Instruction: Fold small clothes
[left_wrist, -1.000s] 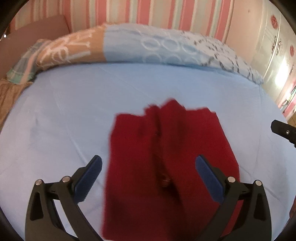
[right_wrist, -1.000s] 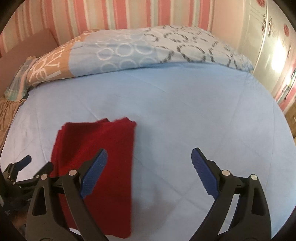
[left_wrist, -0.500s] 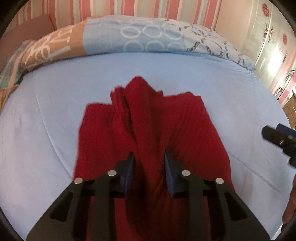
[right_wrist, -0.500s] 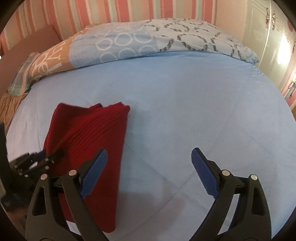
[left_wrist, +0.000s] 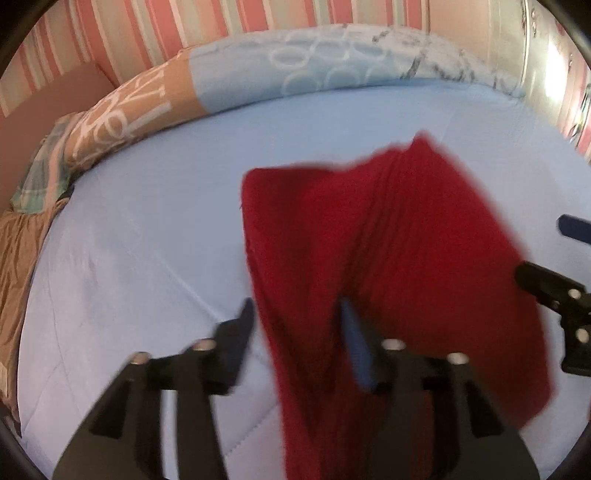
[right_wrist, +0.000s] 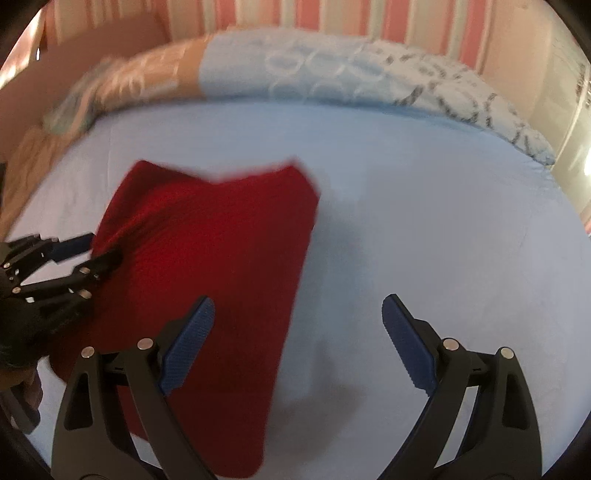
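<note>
The red knit (left_wrist: 388, 258) lies on the blue sheet (left_wrist: 147, 229), part folded. The left gripper (left_wrist: 295, 332) has its jaws opening, a ridge of knit between them but not plainly pinched. The right gripper (right_wrist: 295, 325) is spread wide over the knit's right edge, holding nothing. The ridge should be let drop flat and smoothed before the next fold — edges kept aligned. No containers are seen.

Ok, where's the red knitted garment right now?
The red knitted garment lies on the light blue bedsheet, left of centre in the right wrist view, its left edge between the left hand-held gripper fingers.
</note>
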